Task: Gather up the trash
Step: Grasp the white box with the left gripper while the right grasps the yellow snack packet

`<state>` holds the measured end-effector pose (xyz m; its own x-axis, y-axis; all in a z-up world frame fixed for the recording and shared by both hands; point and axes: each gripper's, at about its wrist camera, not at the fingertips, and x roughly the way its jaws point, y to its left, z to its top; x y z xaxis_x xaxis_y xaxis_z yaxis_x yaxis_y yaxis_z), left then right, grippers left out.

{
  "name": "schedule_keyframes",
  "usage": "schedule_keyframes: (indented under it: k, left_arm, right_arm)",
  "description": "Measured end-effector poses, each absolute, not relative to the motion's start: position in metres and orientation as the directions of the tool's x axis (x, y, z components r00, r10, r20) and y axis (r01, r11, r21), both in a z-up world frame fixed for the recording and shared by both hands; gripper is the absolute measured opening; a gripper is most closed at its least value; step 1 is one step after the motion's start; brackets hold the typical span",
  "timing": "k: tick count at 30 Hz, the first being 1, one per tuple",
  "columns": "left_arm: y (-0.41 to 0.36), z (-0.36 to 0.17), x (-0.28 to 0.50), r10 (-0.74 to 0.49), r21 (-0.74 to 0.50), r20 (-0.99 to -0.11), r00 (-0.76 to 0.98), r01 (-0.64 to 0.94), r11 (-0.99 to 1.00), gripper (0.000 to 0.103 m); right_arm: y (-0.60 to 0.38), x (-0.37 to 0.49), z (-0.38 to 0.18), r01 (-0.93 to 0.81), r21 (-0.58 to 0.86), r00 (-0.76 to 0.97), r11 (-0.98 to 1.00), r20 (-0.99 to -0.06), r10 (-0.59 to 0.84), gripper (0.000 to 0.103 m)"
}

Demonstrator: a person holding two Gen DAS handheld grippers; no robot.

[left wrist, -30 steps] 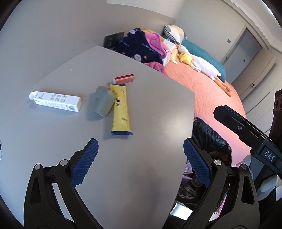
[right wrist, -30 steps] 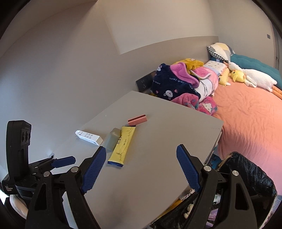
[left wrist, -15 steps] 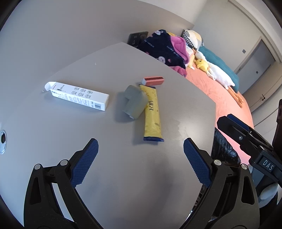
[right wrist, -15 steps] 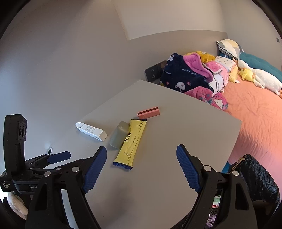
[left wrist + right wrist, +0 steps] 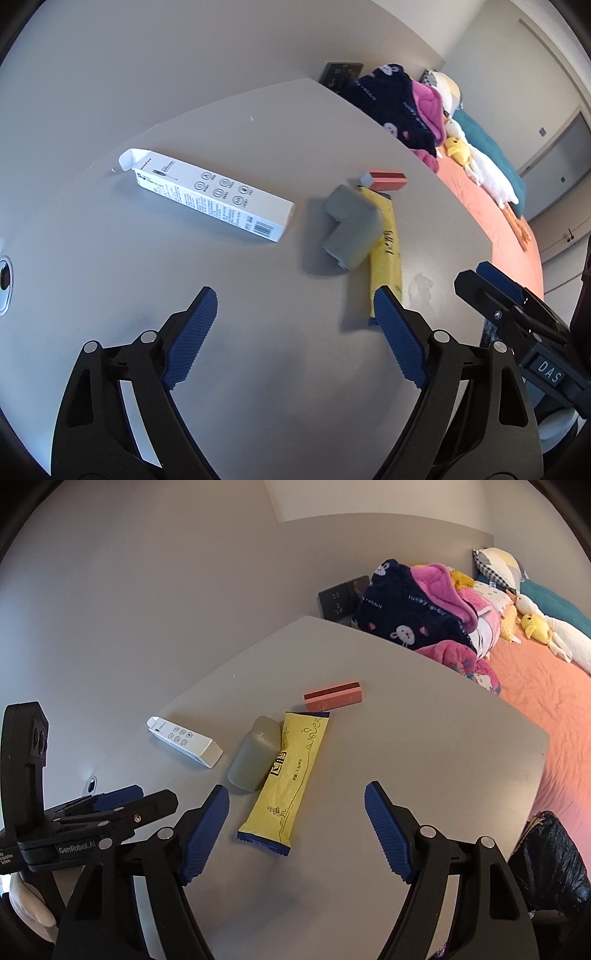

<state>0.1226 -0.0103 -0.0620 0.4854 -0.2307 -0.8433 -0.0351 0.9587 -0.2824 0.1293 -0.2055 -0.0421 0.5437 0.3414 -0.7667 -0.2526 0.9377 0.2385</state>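
Observation:
Several pieces of trash lie on a grey table (image 5: 258, 369) (image 5: 424, 746): a white carton (image 5: 210, 197) (image 5: 184, 741) with an open flap, a grey L-shaped foam piece (image 5: 351, 227) (image 5: 255, 753), a yellow wrapper (image 5: 386, 254) (image 5: 288, 779) beside it and a small pink box (image 5: 386, 180) (image 5: 333, 700). My left gripper (image 5: 295, 339) is open and empty, just short of the foam piece. My right gripper (image 5: 295, 830) is open and empty, over the wrapper's near end.
A black trash bag (image 5: 550, 860) stands at the table's right edge. Beyond lies a bed with an orange sheet (image 5: 546, 694), piled blankets (image 5: 417, 609) and plush toys (image 5: 535, 626). A wall socket (image 5: 338, 602) is behind the table. A cable hole (image 5: 4, 280) is at the left.
Both grippers have moved forward and lower over the table toward the trash; the items now appear larger and nearer. Both have stayed open.

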Motion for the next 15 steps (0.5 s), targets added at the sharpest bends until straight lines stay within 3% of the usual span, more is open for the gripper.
schedule_keyframes:
  k: [15]
  left_arm:
    - [0.023, -0.081, 0.167, -0.190, -0.316, -0.873, 0.449, -0.224, 0.922, 0.078]
  right_arm:
    - [-0.177, 0.167, -0.081, -0.256, 0.241, 0.457, 0.936, -0.823, 0.336, 0.064]
